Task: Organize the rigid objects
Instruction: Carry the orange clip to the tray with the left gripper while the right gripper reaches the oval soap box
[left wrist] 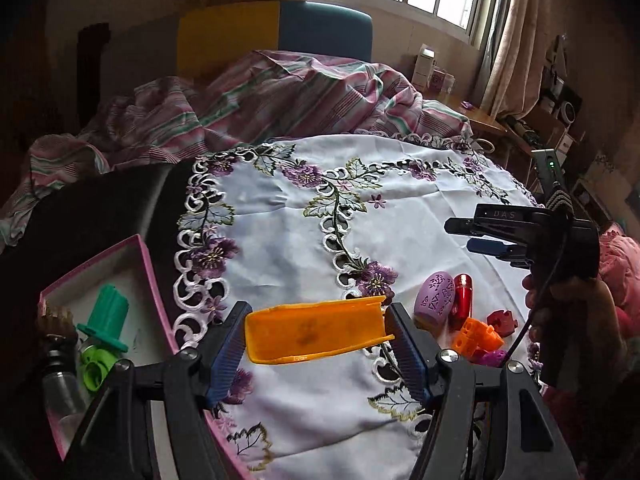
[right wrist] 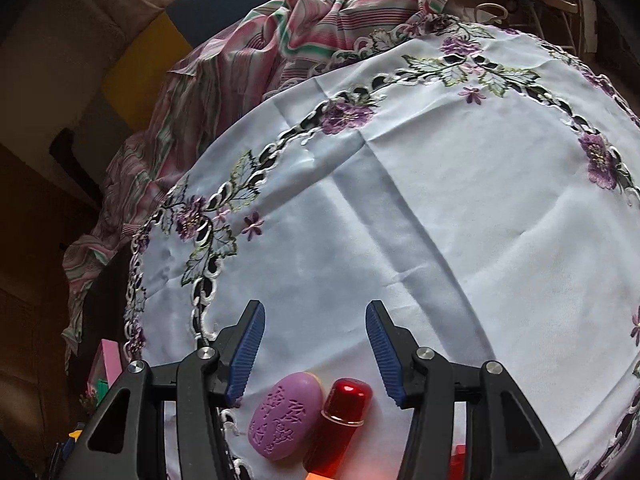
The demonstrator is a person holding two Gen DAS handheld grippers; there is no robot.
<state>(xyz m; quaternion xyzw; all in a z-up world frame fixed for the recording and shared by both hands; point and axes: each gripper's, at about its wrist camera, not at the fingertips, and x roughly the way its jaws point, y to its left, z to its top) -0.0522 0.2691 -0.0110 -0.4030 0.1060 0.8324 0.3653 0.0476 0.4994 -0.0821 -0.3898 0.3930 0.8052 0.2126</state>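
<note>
My left gripper point(left wrist: 317, 307) is shut on an orange plastic trough point(left wrist: 316, 332), its blue pads pressing on the two ends, and holds it above the embroidered white cloth point(left wrist: 400, 208). A pink-rimmed box point(left wrist: 132, 276) sits just to its left. On the cloth to the right lie a purple patterned egg point(left wrist: 434, 296) and a red metallic cylinder point(left wrist: 462, 294). In the right wrist view my right gripper point(right wrist: 315, 305) stands open over the cloth point(right wrist: 440, 200), nothing between its pads. The purple egg point(right wrist: 286, 420) and the red cylinder point(right wrist: 340, 420) lie side by side below its jaws. The left wrist view shows that right gripper point(left wrist: 466, 236) hovering above them.
The box holds a green funnel-like piece point(left wrist: 106, 314), a lime ring point(left wrist: 94, 372) and a small clear bottle point(left wrist: 60, 380). An orange block point(left wrist: 478, 334), a red block point(left wrist: 502, 320) and a magenta piece point(left wrist: 494, 358) lie near the cloth's right edge. A striped blanket point(left wrist: 260, 96) is bunched behind.
</note>
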